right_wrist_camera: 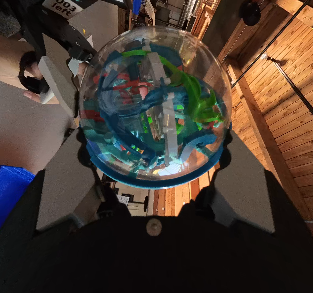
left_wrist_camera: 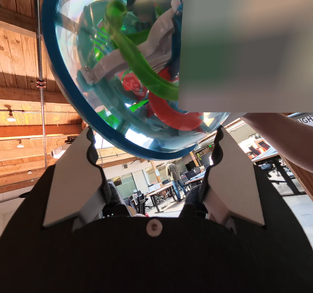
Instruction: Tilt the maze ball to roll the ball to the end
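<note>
Clearly rigid, light, slick: maze ball (right_wrist_camera: 155, 105) aloft, blue rim (right_wrist_camera: 152, 182) at 6 o'clock. Right gripper (right_wrist_camera: 154, 142) jaws wide, clamping rim; left gripper (left_wrist_camera: 155, 133) jaws wide, contact unclear.

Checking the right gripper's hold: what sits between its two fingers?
The maze ball, a clear sphere with a blue rim, fills the span between the right gripper's fingers in the right wrist view; both pads meet its rim.
</note>
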